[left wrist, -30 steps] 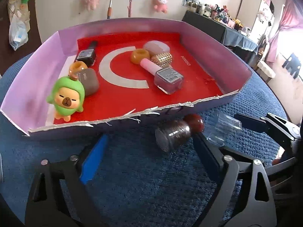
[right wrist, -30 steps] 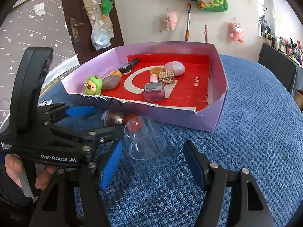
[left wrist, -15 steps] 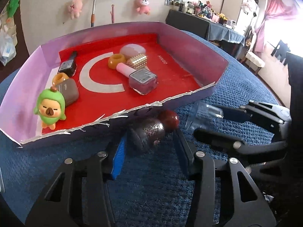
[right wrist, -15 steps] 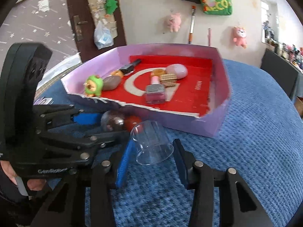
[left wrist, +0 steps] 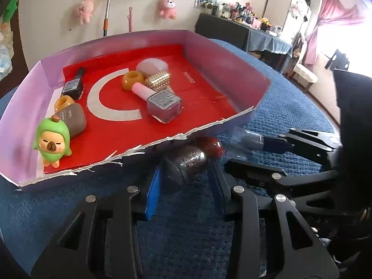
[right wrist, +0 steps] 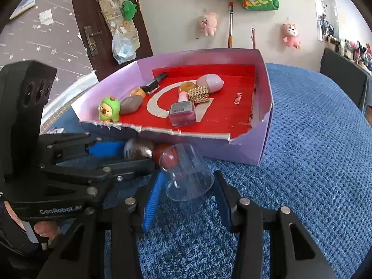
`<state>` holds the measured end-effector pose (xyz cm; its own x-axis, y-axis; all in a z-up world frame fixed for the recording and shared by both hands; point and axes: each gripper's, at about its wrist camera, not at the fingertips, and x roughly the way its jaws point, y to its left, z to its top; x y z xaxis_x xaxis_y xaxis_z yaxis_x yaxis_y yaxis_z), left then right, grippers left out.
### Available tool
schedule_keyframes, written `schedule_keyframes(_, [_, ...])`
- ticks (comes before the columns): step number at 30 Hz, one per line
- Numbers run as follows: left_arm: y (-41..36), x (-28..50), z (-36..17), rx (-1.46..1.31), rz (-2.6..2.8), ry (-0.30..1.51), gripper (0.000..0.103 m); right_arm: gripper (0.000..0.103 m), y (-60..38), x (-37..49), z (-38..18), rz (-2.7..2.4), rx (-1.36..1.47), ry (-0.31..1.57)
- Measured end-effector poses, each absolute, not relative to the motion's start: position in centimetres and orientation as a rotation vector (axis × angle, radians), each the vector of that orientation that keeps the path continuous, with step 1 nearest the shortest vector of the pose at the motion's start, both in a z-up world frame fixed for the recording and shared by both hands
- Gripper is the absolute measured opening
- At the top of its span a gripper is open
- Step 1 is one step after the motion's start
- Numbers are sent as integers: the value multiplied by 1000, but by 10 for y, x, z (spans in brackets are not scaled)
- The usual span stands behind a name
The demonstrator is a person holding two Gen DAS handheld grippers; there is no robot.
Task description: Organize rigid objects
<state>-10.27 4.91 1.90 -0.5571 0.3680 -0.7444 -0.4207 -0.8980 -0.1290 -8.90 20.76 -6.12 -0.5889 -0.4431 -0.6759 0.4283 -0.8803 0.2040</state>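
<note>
Nearest the viewer, the left gripper (left wrist: 186,174) had its two fingers closed in against the sides of a glittery bottle (left wrist: 188,162) with a dark red cap (left wrist: 210,145); the bottle lay on its side on the blue cloth (left wrist: 69,209), just in front of the torn front edge of the box (left wrist: 21,107). Beside it, the right gripper (right wrist: 186,186) held a clear plastic cup (right wrist: 188,176) narrowly between its fingers; the cup lay tipped on the cloth, its mouth toward the bottle's red cap and touching or nearly touching it.

Behind both, the shallow purple-walled box with a red floor rested on the cloth. Along its left side stood a green toy figure (left wrist: 52,144), upright, with a grey-brown pebble-shaped case (left wrist: 73,118) just behind it, then an orange ring (left wrist: 63,102) and a dark nail polish bottle (left wrist: 74,86). Nearer the middle lay a pink nail polish bottle (left wrist: 162,104) on its side, with a gold studded cylinder (left wrist: 158,82), a second orange ring (left wrist: 132,80) and a pale pink oval case (left wrist: 151,66) behind it.

On the far wall hung two pink plush toys (left wrist: 83,9).
</note>
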Motion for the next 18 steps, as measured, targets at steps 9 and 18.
schedule_keyframes(9, [39,-92,23,-1102,2443,49,16,45,207,-84,-56,-2448,1029,-1])
schedule_keyframes(18, [40,-96,29,-1101,2411,7,17,44,210,-79,-55,-2542,1034,84])
